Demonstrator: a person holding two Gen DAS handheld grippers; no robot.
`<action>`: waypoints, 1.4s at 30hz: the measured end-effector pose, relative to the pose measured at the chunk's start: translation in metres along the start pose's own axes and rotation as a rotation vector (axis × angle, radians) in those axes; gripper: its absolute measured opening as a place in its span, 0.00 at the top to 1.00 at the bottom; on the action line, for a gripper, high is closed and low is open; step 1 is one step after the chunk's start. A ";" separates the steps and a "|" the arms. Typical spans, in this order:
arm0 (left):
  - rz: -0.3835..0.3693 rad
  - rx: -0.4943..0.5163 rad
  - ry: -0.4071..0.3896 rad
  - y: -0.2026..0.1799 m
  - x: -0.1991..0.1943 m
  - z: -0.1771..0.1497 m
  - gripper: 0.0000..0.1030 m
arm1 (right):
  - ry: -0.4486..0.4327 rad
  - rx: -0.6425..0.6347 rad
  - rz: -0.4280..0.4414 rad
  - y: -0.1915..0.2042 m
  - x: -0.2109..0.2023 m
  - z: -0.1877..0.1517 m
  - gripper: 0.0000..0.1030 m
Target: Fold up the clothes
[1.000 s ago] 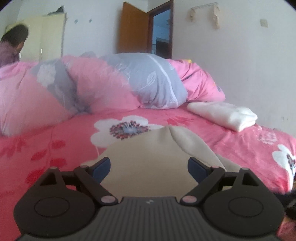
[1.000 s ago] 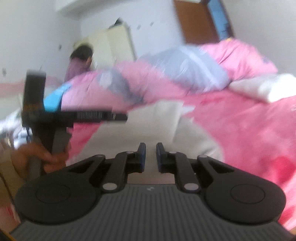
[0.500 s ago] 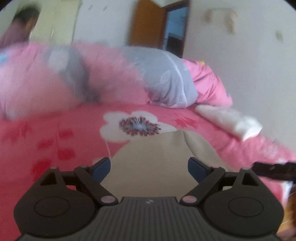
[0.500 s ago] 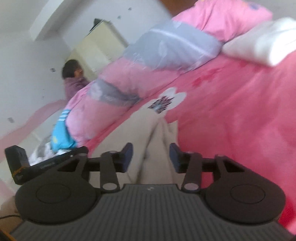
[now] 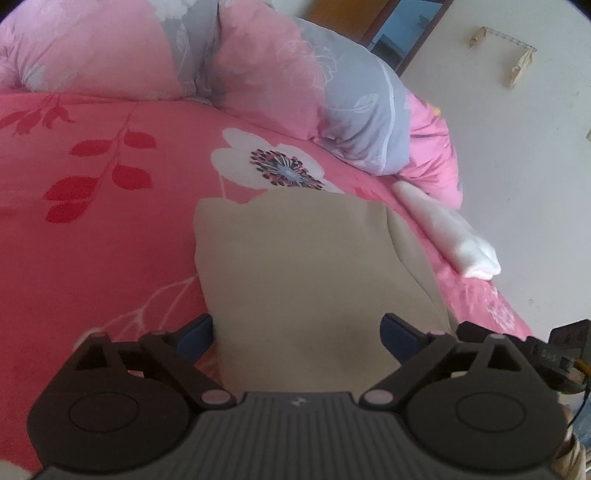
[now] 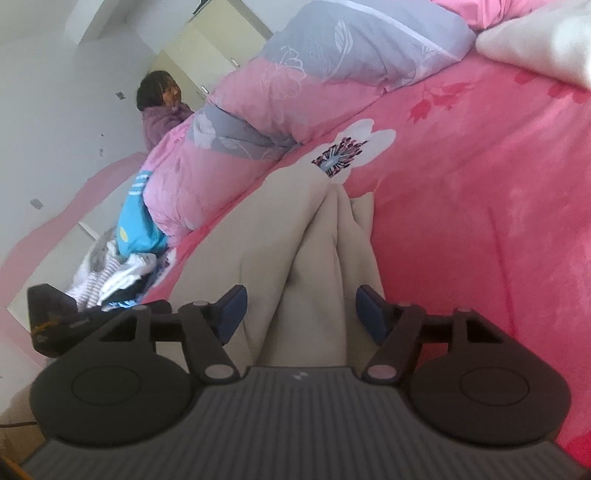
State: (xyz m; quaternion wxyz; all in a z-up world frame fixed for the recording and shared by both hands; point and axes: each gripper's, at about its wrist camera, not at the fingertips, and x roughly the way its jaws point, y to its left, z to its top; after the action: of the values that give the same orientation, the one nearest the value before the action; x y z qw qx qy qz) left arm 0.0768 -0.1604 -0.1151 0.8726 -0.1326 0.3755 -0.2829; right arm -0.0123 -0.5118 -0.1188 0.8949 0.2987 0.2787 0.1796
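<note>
Pink bed [image 5: 110, 229], near edge: beige garment [image 5: 295, 266] running lengthwise ahead between left gripper [image 5: 297, 330] and right gripper [image 6: 299, 308], both opening, gripping nothing.

Beige garment [image 5: 303, 266]: matt woven cloth, smooth on the flat panel, softly creased into ridges where bunched [image 6: 317, 240]. Pink bedspread [image 5: 92, 240]: plush, velvety cloth with a faint nap, printed with flowers and red leaves. Duvet [image 5: 280, 74]: smoother pink-and-grey cotton-like cloth, puffy, slightly sheeny on the folds. White folded textile [image 5: 458, 240]: fuzzy, towel-like (weave too blurred to tell). Left gripper [image 5: 297, 332] and right gripper [image 6: 301, 310]: matt black plastic, ribbed on the body, with dull blue rubbery-looking pads [image 5: 195, 332]. Door [image 5: 343, 14]: brown wood, lightly glossy. Wall [image 5: 517, 147]: matt painted plaster.
</note>
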 end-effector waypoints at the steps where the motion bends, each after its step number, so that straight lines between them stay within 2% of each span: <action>1: 0.006 0.002 0.000 -0.001 0.001 0.000 0.06 | 0.004 0.011 0.014 -0.003 0.001 0.002 0.37; 3: 0.015 -0.002 0.002 -0.003 0.002 0.002 0.06 | 0.011 0.030 0.033 -0.009 0.004 0.005 0.42; 5: 0.028 -0.004 0.005 -0.007 0.004 0.003 0.06 | 0.012 0.029 0.027 -0.010 0.006 0.006 0.58; 7: 0.050 0.014 0.010 -0.014 0.004 0.003 0.06 | 0.007 0.020 0.020 -0.009 0.006 0.006 0.87; 9: 0.079 0.049 0.012 -0.023 0.005 0.003 0.06 | -0.001 0.010 0.015 -0.008 0.005 0.006 0.91; 15: 0.147 0.104 0.019 -0.043 0.005 0.004 0.06 | -0.038 -0.108 -0.018 0.005 0.001 0.004 0.94; 24: 0.218 0.184 0.017 -0.069 0.006 0.004 0.06 | -0.074 -0.112 -0.026 0.002 -0.004 0.006 0.95; 35: 0.225 0.197 0.013 -0.073 0.007 0.004 0.06 | -0.092 -0.101 -0.041 -0.001 -0.006 0.007 0.95; 39: 0.240 0.232 0.004 -0.071 0.014 -0.004 0.04 | -0.063 -0.080 -0.071 -0.008 0.000 0.005 0.95; 42: 0.227 0.245 -0.006 -0.068 0.011 -0.007 0.04 | -0.036 -0.010 -0.069 -0.020 0.004 0.005 0.92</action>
State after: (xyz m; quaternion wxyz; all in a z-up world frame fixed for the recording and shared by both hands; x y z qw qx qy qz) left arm 0.0514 -0.2224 -0.0957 0.9097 0.0173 0.3481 -0.2256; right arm -0.0032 -0.5278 -0.1297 0.9069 0.2878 0.2718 0.1444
